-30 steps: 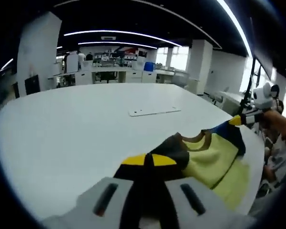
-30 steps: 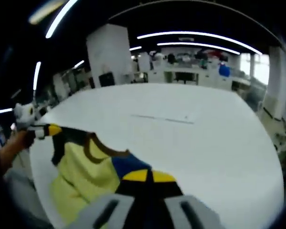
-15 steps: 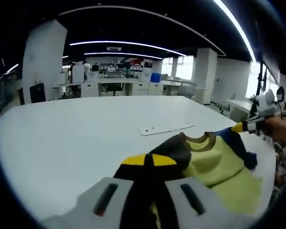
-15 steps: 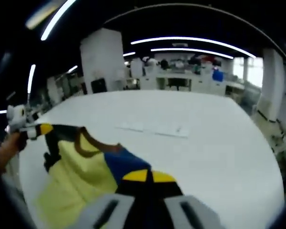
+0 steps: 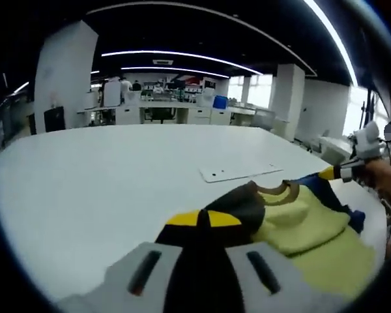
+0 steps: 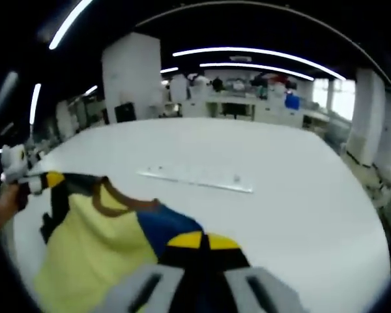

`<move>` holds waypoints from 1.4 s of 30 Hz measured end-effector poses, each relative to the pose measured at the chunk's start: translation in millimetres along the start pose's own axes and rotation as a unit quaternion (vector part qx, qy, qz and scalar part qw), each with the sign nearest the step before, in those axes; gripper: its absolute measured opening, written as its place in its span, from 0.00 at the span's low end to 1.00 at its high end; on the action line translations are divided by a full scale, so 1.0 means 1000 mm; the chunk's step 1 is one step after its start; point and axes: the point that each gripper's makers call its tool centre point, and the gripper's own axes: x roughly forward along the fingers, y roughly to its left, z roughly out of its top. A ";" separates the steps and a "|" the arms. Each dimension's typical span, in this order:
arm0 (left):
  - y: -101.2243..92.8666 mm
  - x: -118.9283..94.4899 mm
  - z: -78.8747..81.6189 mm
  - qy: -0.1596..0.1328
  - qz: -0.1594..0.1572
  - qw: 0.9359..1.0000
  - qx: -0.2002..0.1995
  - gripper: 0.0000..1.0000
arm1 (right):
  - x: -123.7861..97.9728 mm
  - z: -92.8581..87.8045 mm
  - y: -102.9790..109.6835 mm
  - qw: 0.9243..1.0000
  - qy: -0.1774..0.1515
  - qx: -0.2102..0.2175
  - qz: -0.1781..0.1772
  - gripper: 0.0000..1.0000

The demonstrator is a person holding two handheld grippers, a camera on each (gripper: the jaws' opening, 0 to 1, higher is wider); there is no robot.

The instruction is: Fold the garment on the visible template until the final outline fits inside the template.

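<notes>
A yellow garment (image 5: 300, 225) with dark blue and black shoulders and a brown collar hangs stretched between my two grippers above a white table (image 5: 104, 176). My left gripper (image 5: 204, 219) is shut on one dark shoulder of the garment. My right gripper (image 6: 202, 240) is shut on the blue shoulder of the garment (image 6: 98, 235). The right gripper (image 5: 331, 173) also appears at the right of the left gripper view, held by a hand. The left gripper (image 6: 49, 180) appears at the left of the right gripper view. A thin flat white template (image 5: 244, 172) lies on the table beyond the garment, also visible as the template (image 6: 195, 180).
The white table (image 6: 293, 189) is wide, with its edge near me below the garment. Beyond it stand white pillars (image 5: 64, 78), desks and shelves (image 5: 163, 111) in an office hall. A person's hand (image 6: 6, 202) holds the left gripper.
Both grippers have carried the garment forward over the table toward the template, and the garment hangs lower and wider. The template appears closer in both views.
</notes>
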 end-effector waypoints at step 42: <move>0.024 0.033 -0.036 0.059 0.012 0.998 0.037 0.37 | 0.033 -0.035 -0.004 0.997 0.064 0.014 0.044 0.57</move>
